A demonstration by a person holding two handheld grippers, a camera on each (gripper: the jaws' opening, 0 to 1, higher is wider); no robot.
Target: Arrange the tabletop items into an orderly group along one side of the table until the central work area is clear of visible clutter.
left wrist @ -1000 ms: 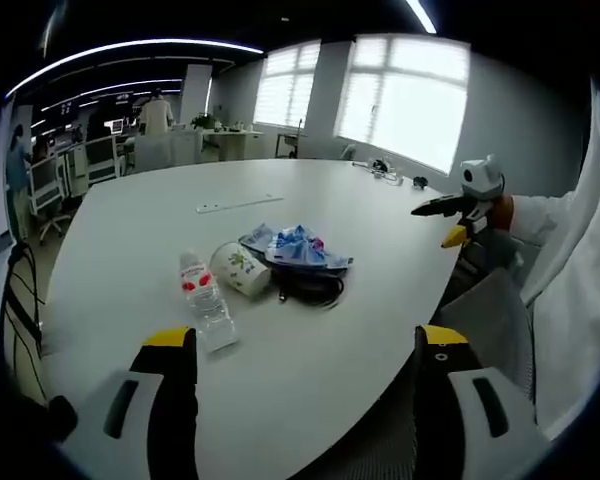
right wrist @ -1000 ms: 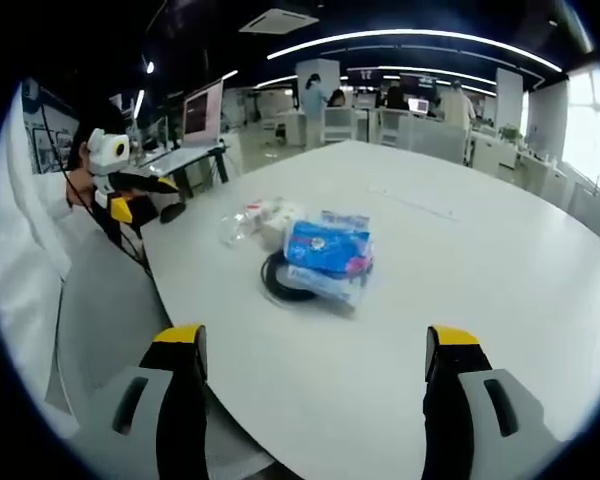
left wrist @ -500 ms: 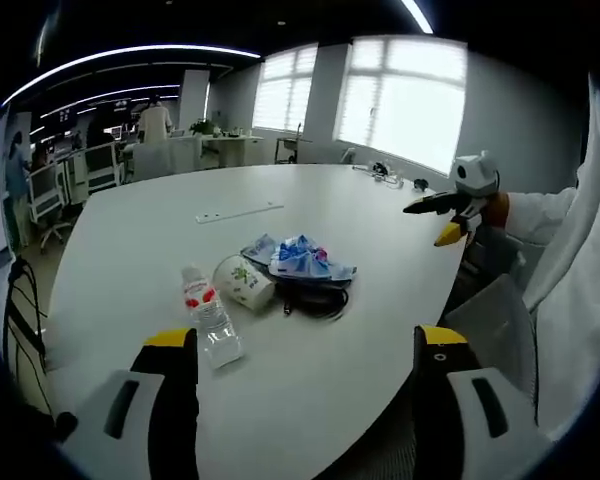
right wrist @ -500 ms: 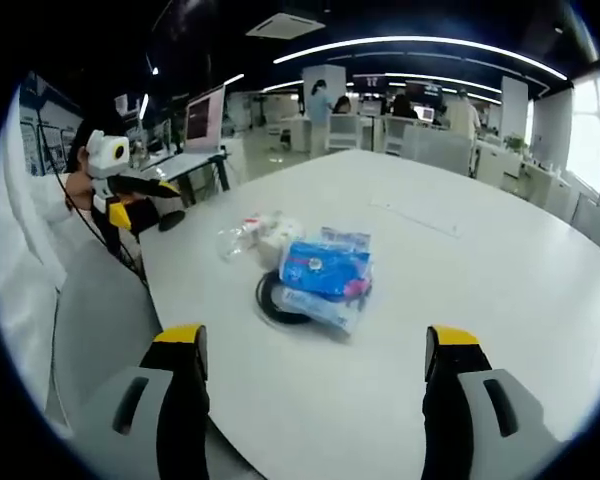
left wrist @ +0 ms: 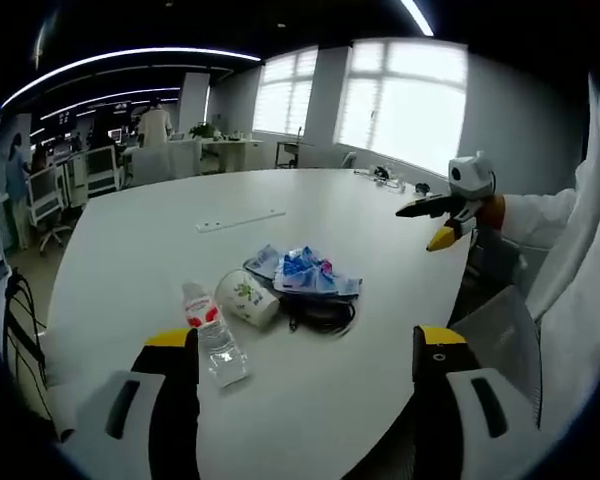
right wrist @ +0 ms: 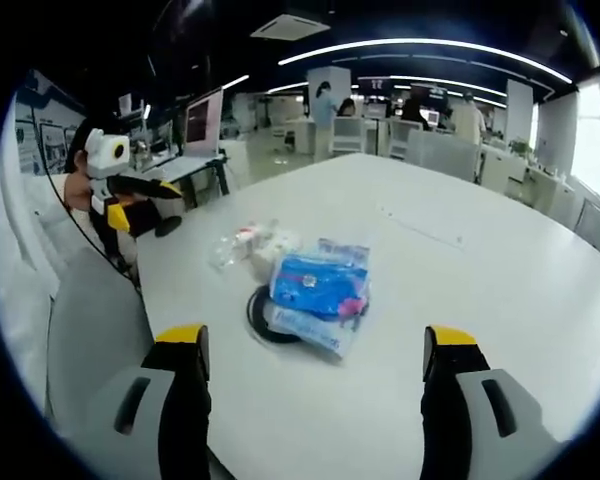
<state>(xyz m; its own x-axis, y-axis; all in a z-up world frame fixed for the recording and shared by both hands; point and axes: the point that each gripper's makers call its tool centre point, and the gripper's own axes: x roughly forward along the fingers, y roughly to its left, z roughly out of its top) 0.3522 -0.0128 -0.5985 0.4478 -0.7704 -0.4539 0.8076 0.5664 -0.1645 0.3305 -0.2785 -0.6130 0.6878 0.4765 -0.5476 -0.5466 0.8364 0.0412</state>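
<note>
A small cluster lies on the white table (left wrist: 130, 230). It holds a clear water bottle (left wrist: 215, 335) on its side, a tipped paper cup (left wrist: 248, 297), a blue snack packet (left wrist: 315, 272) and a black cable coil (left wrist: 328, 314) under the packet. My left gripper (left wrist: 305, 338) is open, short of the bottle and cup, holding nothing. In the right gripper view the packet (right wrist: 320, 285) lies over the coil (right wrist: 258, 318), with the bottle (right wrist: 230, 250) and cup (right wrist: 277, 240) behind. My right gripper (right wrist: 317, 332) is open just before the packet. Each gripper shows in the other's view (left wrist: 435, 210) (right wrist: 130, 190).
A thin white strip (left wrist: 240, 220) lies further across the table, and small dark items (left wrist: 385, 175) sit near the far edge by the windows. The near table edge curves close to a grey chair (left wrist: 495, 315). Desks, monitors and people stand in the background.
Both views have shifted a little; the cluster now sits slightly lower in each view. The items themselves have not moved, and both grippers stay open.
</note>
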